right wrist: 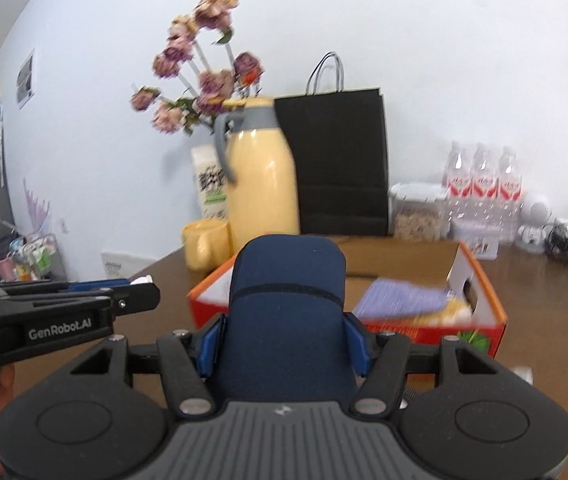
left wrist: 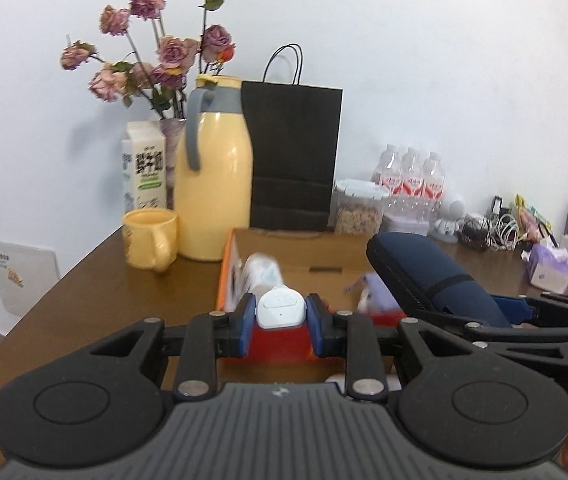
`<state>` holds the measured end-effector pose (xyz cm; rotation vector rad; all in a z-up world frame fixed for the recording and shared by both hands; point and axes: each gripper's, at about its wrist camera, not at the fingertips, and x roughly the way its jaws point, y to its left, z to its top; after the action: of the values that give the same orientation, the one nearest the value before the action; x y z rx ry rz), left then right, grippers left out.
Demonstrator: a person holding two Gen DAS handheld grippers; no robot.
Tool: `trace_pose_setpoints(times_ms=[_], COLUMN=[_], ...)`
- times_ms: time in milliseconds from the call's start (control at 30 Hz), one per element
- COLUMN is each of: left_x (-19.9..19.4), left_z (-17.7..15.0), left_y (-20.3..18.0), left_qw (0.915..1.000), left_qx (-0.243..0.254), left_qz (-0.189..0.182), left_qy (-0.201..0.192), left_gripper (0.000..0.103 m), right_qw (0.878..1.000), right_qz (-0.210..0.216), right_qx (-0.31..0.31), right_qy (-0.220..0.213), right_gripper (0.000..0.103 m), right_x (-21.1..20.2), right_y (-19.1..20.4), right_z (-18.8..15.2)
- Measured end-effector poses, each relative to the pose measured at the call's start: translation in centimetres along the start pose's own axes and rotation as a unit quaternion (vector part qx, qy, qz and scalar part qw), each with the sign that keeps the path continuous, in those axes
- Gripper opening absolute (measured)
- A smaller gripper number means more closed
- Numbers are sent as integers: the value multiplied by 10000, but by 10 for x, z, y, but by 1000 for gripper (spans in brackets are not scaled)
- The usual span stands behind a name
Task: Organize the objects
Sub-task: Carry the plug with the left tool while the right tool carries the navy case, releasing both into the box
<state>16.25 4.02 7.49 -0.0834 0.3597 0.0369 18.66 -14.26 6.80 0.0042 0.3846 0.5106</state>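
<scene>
My left gripper is shut on a small white device, held just in front of an open orange cardboard box. My right gripper is shut on a dark blue zip case, which sticks up and forward above the same box. In the left wrist view the blue case and the right gripper reach in from the right edge. In the right wrist view the left gripper comes in from the left edge, with a bit of white at its tip. Inside the box lie a blurred white pack and a purple packet.
At the back of the brown table stand a yellow mug, a yellow jug, a milk carton, a vase of dried roses, a black paper bag, a clear food container, water bottles and cables.
</scene>
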Motion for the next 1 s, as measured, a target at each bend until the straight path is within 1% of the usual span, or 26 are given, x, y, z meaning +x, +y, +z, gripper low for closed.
trace_pose_setpoints(times_ms=[200, 467, 567, 667, 767, 967, 1000], left_x=[48, 112, 139, 159, 169, 171, 171], left_z=[26, 49, 54, 48, 40, 33, 33], left_y=[-18, -30, -28, -27, -26, -28, -29], left_qw=[10000, 9999, 9995, 9990, 9982, 9980, 9980], left_qx=[-24, -143, -271, -259, -207, -42, -24], left_qz=[-60, 58, 149, 245, 311, 323, 332], left_qy=[-61, -43, 58, 281, 466, 540, 545], left_gripper=[27, 27, 27, 27, 27, 28, 30], right_qw=[9997, 9989, 9984, 9979, 9972, 9963, 9960], right_qz=[-205, -460, -557, -614, -650, -633, -645], right_qx=[82, 41, 81, 208, 219, 248, 237], right_qy=[-101, -34, 21, 66, 291, 528, 566], right_gripper=[60, 60, 60, 60, 60, 61, 62], right_x=[38, 99, 119, 132, 143, 150, 150], right_y=[-26, -55, -64, -74, -80, -87, -87], right_z=[26, 51, 54, 48, 41, 32, 31])
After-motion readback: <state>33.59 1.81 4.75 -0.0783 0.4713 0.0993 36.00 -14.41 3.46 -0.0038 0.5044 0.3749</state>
